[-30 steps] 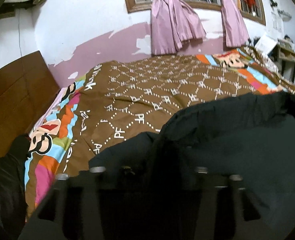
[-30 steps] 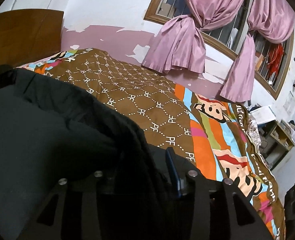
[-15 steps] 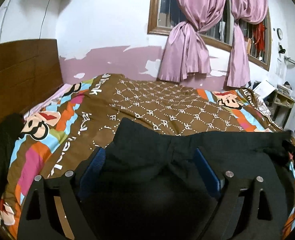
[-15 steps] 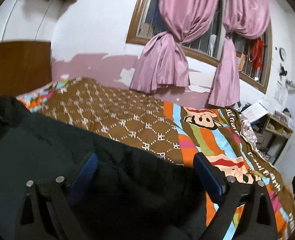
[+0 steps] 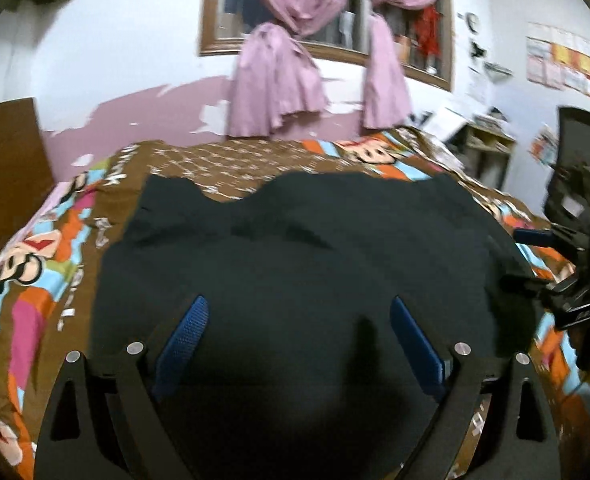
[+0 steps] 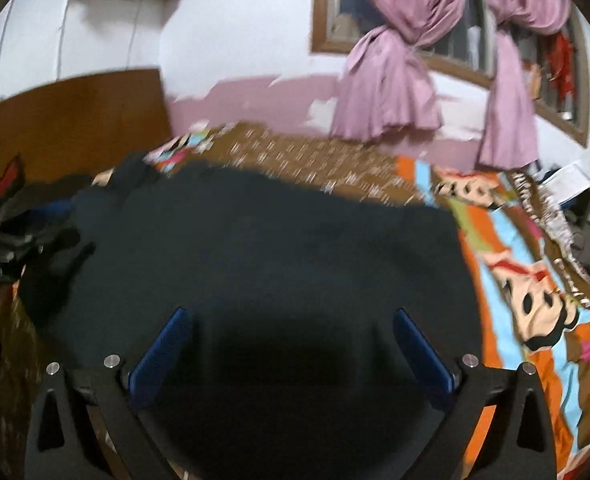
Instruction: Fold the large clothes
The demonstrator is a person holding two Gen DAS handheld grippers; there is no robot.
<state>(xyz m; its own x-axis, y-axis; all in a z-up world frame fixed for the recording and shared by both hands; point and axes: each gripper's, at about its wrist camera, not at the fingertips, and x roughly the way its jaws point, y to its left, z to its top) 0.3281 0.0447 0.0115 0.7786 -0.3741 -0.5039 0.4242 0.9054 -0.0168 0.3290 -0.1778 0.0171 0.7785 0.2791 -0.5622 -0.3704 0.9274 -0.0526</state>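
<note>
So there's a big dark garment (image 5: 315, 248) spread out flat on the bed (image 5: 55, 280), lying over the brown patterned middle of the cartoon-print bedspread (image 6: 535, 300). Its far edge is a bit wavy and stops short of the pink curtains (image 5: 275, 92), so a strip of brown bedspread shows between the garment and the wall.

Left gripper (image 5: 297, 340) has its jaws spread wide, blue pads (image 5: 183, 336) well apart, nothing pinched between them. It just hangs over the near part of the garment. The right gripper (image 6: 295, 352) is the same deal: jaws still opening and already very wide, blue pads (image 6: 423, 352) clear of the cloth, garment lying loose under it and not held.

From the left wrist view you can also see the right gripper off at the garment's right edge. The wooden headboard (image 6: 75, 112) sits to the left of the garment, and there's a heap of other dark clothes (image 6: 27, 220) just off the garment's left corner. Both views are kinda motion-blurred, so small details on the cloth are hard to make out.
</note>
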